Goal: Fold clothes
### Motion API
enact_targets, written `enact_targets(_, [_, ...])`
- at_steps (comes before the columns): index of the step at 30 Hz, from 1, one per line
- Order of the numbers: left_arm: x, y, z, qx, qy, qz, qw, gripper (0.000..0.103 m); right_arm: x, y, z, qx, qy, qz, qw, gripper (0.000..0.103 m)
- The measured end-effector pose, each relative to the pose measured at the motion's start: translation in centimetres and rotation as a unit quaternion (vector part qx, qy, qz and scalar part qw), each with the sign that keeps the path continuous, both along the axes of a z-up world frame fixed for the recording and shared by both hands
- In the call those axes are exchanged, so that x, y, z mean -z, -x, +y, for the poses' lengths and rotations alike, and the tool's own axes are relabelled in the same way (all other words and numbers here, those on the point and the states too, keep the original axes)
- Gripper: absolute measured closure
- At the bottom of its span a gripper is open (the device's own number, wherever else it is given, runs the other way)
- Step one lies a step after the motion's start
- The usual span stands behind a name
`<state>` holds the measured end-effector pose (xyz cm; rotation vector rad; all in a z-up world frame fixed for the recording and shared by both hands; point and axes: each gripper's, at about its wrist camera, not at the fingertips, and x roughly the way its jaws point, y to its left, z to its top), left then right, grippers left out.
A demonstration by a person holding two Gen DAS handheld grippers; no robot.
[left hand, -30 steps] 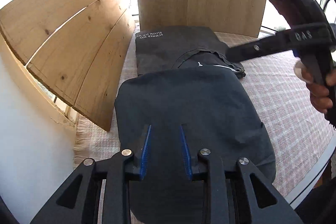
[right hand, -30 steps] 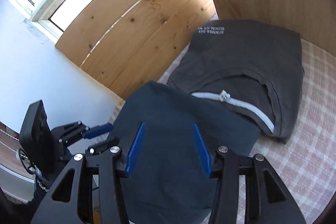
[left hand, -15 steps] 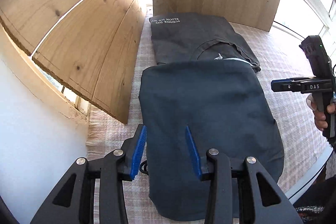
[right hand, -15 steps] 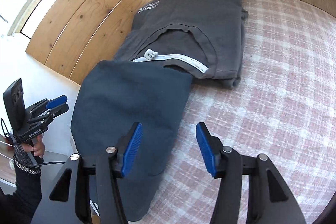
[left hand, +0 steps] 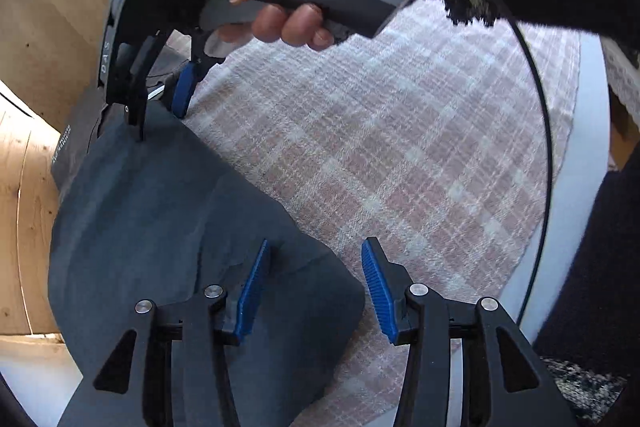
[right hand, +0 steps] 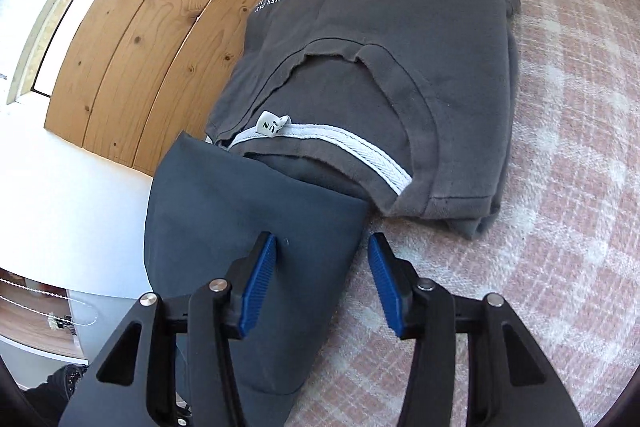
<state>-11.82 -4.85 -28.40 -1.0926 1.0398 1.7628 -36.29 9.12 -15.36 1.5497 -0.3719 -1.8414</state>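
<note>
Since half a second ago I have swung both grippers to the right-hand edge of the navy garment: the left gripper now looks across the cloth toward the table's rim, and the right gripper sits at the garment's far right corner.

Room: wooden boards stand along the left and far sides of the table, with bright window light behind them and a white wall below.

Surface: a pink-and-white checked tablecloth covers the table, whose white edge shows on the right of the left-wrist view.

Task things: the navy garment lies flat along the left of the cloth, already narrowed into a long panel. Its far end overlaps the grey folded shirt, which lies further back with its white neck tape and label facing me.

Grippers: the left gripper's jaws are apart, one pad over the near right edge of the navy fabric and the other over bare tablecloth. The right gripper's jaws are likewise apart, straddling the far right corner. Neither holds anything.

Step in hand, as I judge it: positioning for another fold of the navy garment. The next move calls for lowering both sets of jaws onto that edge, closing on all layers together, and lifting evenly.
</note>
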Motion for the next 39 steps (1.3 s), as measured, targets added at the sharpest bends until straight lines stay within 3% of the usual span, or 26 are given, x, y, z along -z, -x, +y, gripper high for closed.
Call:
enact_targets(3, [1.1,0.2,0.6,0.006,0.019,0.02,0.9996,0.057,-0.1,0.1,-0.2,-0.007,-0.003,0.004,1.0,0.074])
enact_targets(5, [1.0,1.1,0.3,-0.004,0.021,-0.002,0.9998,0.078,-0.3,0.1,-0.3,-0.01,-0.001,0.008,1.0,0.08])
enact_targets(8, [-0.3,2.1,-0.6,-0.01,0.012,-0.04,0.9991,0.096,-0.7,0.1,-0.3,-0.012,0.007,0.008,1.0,0.085])
enact_targets(13, [-3.5,2.4,-3.2,0.007,-0.016,-0.081,0.9965,0.096,-1.5,0.3,-0.6,-0.013,0.012,0.02,1.0,0.088])
enact_targets(18, [-1.5,1.0,-3.3,0.016,0.009,-0.13,0.9913,0.09,0.2,0.6,-0.2,0.003,0.005,0.002,1.0,0.087])
enact_targets(20, [-1.9,0.6,-3.8,0.015,0.002,-0.138,0.9903,0.087,0.0,0.5,0.5,0.007,0.012,-0.005,1.0,0.076])
enact_targets(22, [-3.5,1.6,-5.4,-0.021,-0.027,-0.144,0.9889,0.084,-0.4,0.0,1.3,0.009,0.016,-0.005,1.0,0.066])
enact_targets(24, [-5.3,3.5,-7.6,-0.076,-0.052,-0.137,0.9864,0.069,-1.0,-0.9,2.3,0.009,0.024,0.013,1.0,0.059])
enact_targets(25, [-6.2,4.8,-9.2,-0.111,-0.063,-0.126,0.9837,0.06,-1.1,-1.4,2.6,0.007,0.026,0.021,0.999,0.056])
enact_targets(27, [-7.4,7.6,-13.1,-0.185,-0.083,-0.108,0.9734,0.056,-1.0,-1.9,2.8,0.0,0.018,0.026,0.999,0.055])
enact_targets(30, [-7.9,12.9,-18.7,-0.289,-0.102,-0.1,0.9467,0.052,-0.3,-1.9,2.1,-0.006,-0.001,0.024,1.0,0.055])
enact_targets(32, [-7.4,16.0,-21.9,-0.33,-0.117,-0.107,0.9304,0.048,0.2,-1.7,1.5,-0.011,0.001,0.014,1.0,0.055])
enact_targets(34, [-6.7,19.2,-23.5,-0.361,-0.127,-0.119,0.9161,0.044,0.3,-1.6,0.8,-0.017,0.006,0.014,1.0,0.055])
enact_targets(37, [-4.4,21.5,-23.8,-0.382,-0.122,-0.142,0.9051,0.044,0.4,-2.1,-0.2,-0.044,0.016,0.011,0.999,0.055])
enact_targets(39, [-3.1,22.2,-23.0,-0.374,-0.128,-0.171,0.9026,0.044,0.5,-2.6,-0.8,-0.059,0.01,0.013,0.998,0.055])
